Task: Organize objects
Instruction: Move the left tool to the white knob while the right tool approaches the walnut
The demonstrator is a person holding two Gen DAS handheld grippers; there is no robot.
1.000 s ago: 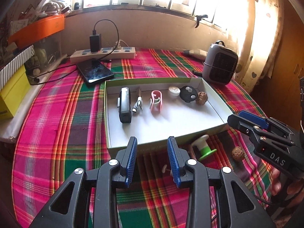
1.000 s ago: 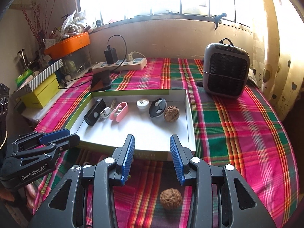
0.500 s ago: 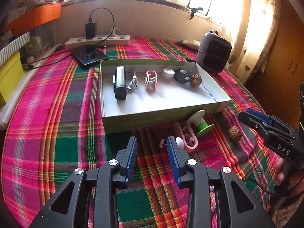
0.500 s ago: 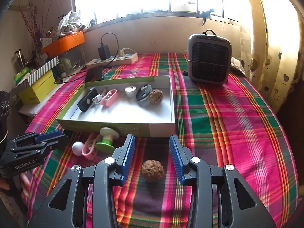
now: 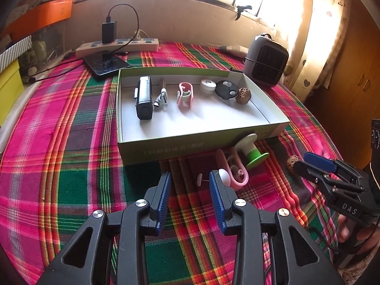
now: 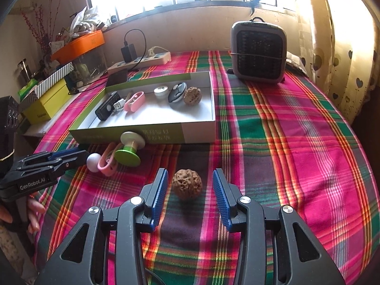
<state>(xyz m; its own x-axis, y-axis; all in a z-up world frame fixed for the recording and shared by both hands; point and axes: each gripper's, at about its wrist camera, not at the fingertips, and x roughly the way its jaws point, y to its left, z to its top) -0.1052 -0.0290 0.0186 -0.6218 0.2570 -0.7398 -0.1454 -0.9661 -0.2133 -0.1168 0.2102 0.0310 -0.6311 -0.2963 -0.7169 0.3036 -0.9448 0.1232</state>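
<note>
Walnut, brown, wrinkled, lower centre: loose between opening right gripper; left gripper apart, empty. Shallow white cardboard tray: six items in, four outside.

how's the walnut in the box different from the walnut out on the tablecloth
The walnut in the box lies in the white tray beside the round black fob; the walnut on the tablecloth sits on bare plaid, outside the box.
The boxed one is far from both tongs; the loose one sits between the right tongs, whose jaws are opening, untouched.
Both are brown, wrinkled and round.
</note>
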